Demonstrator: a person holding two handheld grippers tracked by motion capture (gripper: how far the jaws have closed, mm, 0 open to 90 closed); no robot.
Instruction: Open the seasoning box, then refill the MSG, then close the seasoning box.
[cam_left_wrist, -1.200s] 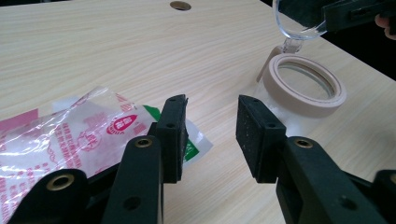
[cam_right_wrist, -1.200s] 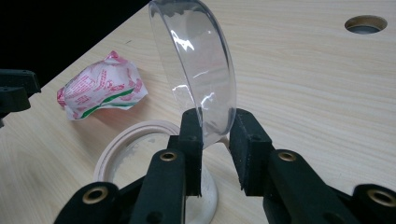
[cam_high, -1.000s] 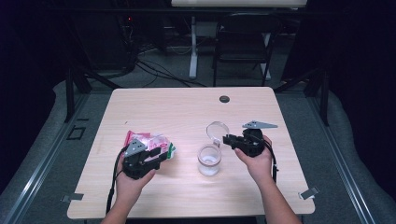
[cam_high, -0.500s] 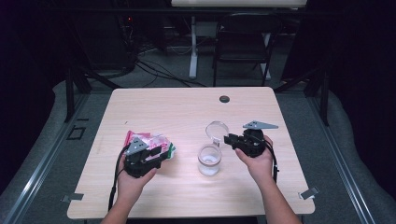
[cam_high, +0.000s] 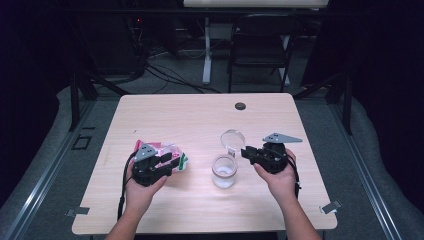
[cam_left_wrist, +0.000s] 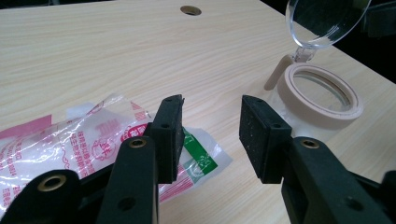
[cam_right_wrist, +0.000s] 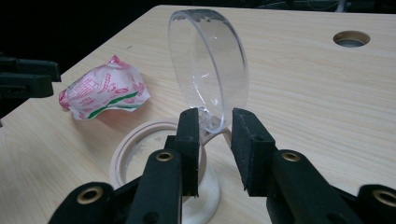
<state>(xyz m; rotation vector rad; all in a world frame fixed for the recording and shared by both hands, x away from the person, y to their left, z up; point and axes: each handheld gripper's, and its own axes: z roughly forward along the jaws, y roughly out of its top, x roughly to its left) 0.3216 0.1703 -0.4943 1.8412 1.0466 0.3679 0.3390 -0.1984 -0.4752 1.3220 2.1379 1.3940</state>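
A clear plastic jar (cam_high: 224, 172) with a beige rim (cam_right_wrist: 135, 149) stands mid-table, its round transparent flip lid (cam_right_wrist: 210, 70) raised upright on a hinge. My right gripper (cam_right_wrist: 212, 123) reaches in from the jar's right. Its jaws have just been opening, and the lid's hinge tab sits between the pads with a gap on the right side. A crumpled clear bag with pink and green print (cam_left_wrist: 70, 140) lies left of the jar. My left gripper (cam_left_wrist: 210, 126) hovers open over the bag's right end (cam_high: 172, 155), with nothing pinched between its pads.
A round cable hole (cam_high: 240, 106) sits near the table's far edge. In the right gripper view, the left gripper (cam_right_wrist: 23, 79) shows at the far left beyond the bag. A chair (cam_high: 260, 47) and cables stand behind the table.
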